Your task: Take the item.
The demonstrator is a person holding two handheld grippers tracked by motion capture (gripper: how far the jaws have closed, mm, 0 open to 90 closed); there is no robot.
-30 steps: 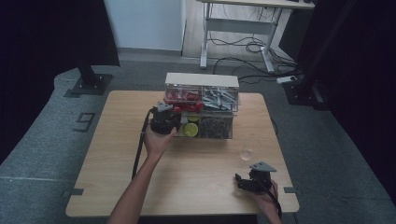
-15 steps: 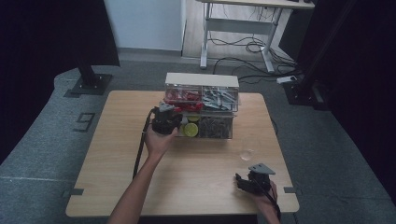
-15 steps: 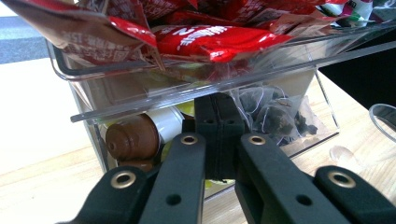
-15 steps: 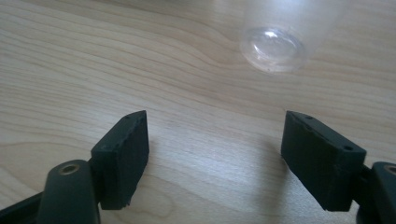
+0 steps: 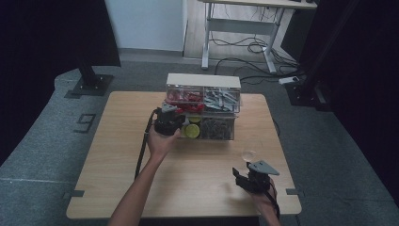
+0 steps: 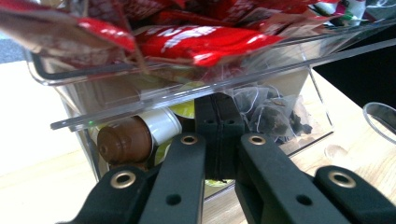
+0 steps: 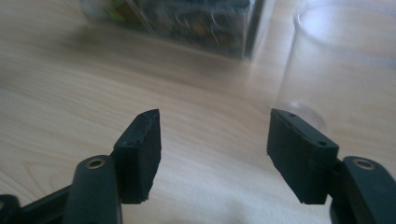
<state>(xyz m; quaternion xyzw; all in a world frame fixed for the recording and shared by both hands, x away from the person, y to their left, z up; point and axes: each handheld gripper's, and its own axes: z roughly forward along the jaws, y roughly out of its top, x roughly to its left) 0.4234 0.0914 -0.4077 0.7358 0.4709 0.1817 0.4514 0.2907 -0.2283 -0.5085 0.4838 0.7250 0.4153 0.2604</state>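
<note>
Wooden counter (image 5: pixel 141 183) on grey carpet, dark curtains at both sides, a desk frame behind.

My left gripper (image 6: pixel 218 140) has its jaws clenched flat together, nothing between them, pushed in at the lower tier of the clear organizer (image 5: pixel 221 134), just under the edge of the tier above. My right gripper (image 7: pixel 215 149) hovers near the front right corner with jaws apart and empty; they have just been closing. The clear plastic cup (image 7: pixel 345 60) stands upright on the counter just beyond and to the right of them, not between them.

Risks, as I judge them:
- The cup is light and transparent; a jaw tip clipping its wall would tip it or skate it off the counter edge.
- Jaws narrower than the cup would knock it rather than straddle it.
- The left jaws pressing against the organizer could shove the whole stack back.

Containers:
- Top tier: red sachets (image 6: pixel 205 42) left, grey-white packets (image 5: pixel 221 100) right.
- Lower tier: coffee capsules (image 6: pixel 126 140), one brown, and mesh tea bags (image 6: pixel 266 116).
- Cup: looks empty.
</note>
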